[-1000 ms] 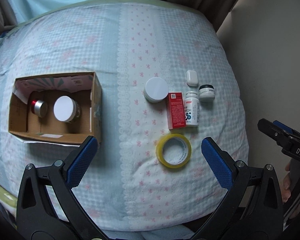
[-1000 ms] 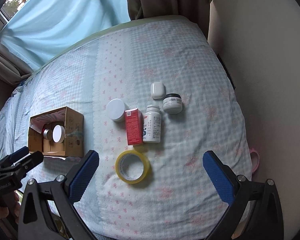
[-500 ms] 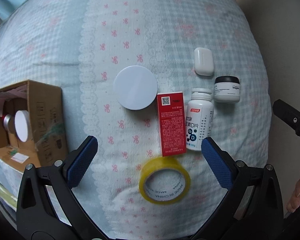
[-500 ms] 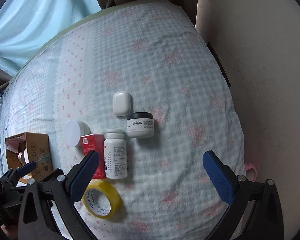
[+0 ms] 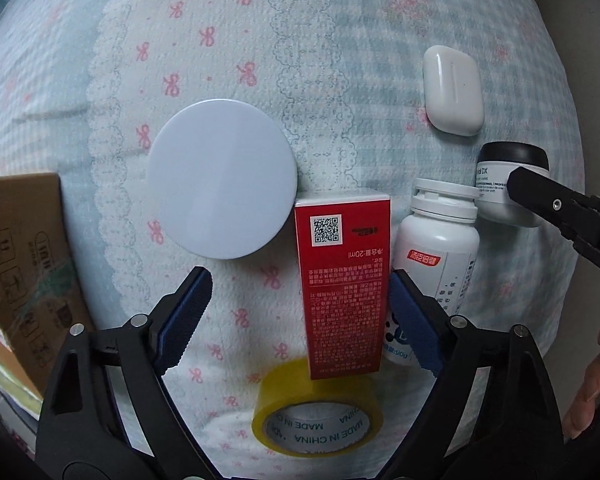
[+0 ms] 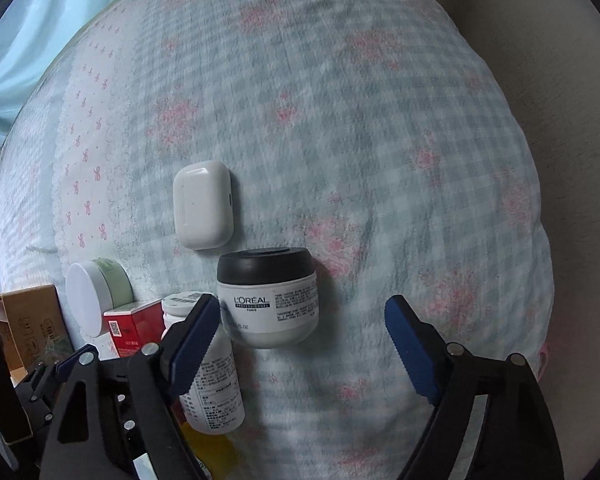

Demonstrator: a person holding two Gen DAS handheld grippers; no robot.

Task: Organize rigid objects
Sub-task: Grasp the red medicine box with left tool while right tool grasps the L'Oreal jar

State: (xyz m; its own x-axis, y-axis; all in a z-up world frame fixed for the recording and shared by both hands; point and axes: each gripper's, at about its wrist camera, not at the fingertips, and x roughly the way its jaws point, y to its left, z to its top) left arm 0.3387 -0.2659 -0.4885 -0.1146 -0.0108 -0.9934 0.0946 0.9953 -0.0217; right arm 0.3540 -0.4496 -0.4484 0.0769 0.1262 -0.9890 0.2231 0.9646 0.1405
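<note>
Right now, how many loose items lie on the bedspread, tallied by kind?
Jars: 2, round white-lidded jar, black-lidded white cream jar
Bottles: 1, white pill bottle
Boxes: 1, red carton
Tape rolls: 1, yellow tape roll
Cases: 1, white earbud case
Total: 6

Box (image 5: 342, 280) between jar (image 5: 222, 178) (left), bottle (image 5: 436, 268)
</note>
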